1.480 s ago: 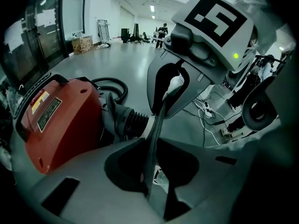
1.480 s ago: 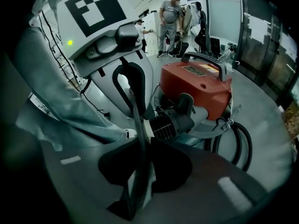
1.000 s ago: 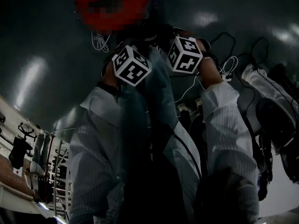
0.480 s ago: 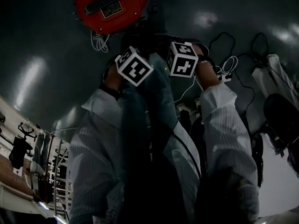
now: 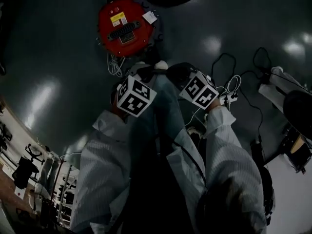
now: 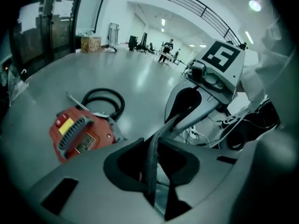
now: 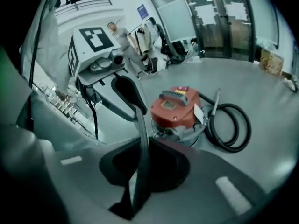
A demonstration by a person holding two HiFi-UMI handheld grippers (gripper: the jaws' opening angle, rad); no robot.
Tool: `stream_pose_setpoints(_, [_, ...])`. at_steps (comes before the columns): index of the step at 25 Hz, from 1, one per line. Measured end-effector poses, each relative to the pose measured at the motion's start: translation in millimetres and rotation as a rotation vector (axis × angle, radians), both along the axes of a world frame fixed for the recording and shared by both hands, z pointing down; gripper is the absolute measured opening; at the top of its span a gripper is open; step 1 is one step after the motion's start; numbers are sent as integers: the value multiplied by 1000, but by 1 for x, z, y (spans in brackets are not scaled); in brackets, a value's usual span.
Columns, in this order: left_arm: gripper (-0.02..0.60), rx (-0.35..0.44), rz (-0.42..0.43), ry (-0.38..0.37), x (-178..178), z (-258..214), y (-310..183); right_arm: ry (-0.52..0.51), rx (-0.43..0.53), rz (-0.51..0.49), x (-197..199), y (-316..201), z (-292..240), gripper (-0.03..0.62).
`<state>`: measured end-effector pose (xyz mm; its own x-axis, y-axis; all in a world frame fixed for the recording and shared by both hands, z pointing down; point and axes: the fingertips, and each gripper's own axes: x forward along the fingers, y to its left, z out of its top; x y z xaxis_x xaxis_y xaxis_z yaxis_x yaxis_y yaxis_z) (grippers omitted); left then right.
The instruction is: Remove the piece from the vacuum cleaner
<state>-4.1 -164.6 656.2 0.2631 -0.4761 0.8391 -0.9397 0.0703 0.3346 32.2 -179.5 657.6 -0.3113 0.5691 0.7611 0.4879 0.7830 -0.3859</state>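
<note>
Holding one piece (image 6: 150, 155): two hand-held grippers (image 6: 152, 183) (image 7: 139, 181) (one vacuum cleaner (image 5: 126, 27) below).

The vacuum cleaner (image 5: 126, 27) stands on the floor (image 5: 58, 57), out in front of the person. Its hose (image 7: 246, 125) lies coiled on the floor just behind it. The left gripper (image 6: 152, 157) and right gripper (image 7: 140, 157) are side by side above the floor, tips close together. Loose cables (image 5: 234, 82) lie on the floor to the right.

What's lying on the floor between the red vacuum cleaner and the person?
A looped white cord, right beside the vacuum cleaner on the side nearest the person. The head view shows it best.
</note>
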Motion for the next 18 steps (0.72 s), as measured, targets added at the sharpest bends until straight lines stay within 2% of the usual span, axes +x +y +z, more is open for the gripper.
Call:
stream_pose_setpoints(3, [80, 110, -40, -68, -23, -96, -11, -98, -22, 116, -22, -9, -97, 32])
stream_pose_setpoints(7, [83, 259, -107, -202, -57, -218, -17, -254, 10, 205, -52, -15, -219, 31])
stream_pose_setpoints(10, [100, 318, -192, -245, -61, -296, -8, -321, 35, 257, -54, -6, -298, 28])
stream_pose_setpoints(14, [110, 373, -236, -262, -57, -378, 5, -400, 46, 331, -48, 6, -374, 28])
stream_pose_setpoints(18, [112, 426, -258, -285, -54, -426, 21, -475, 46, 398, -44, 21, -421, 31])
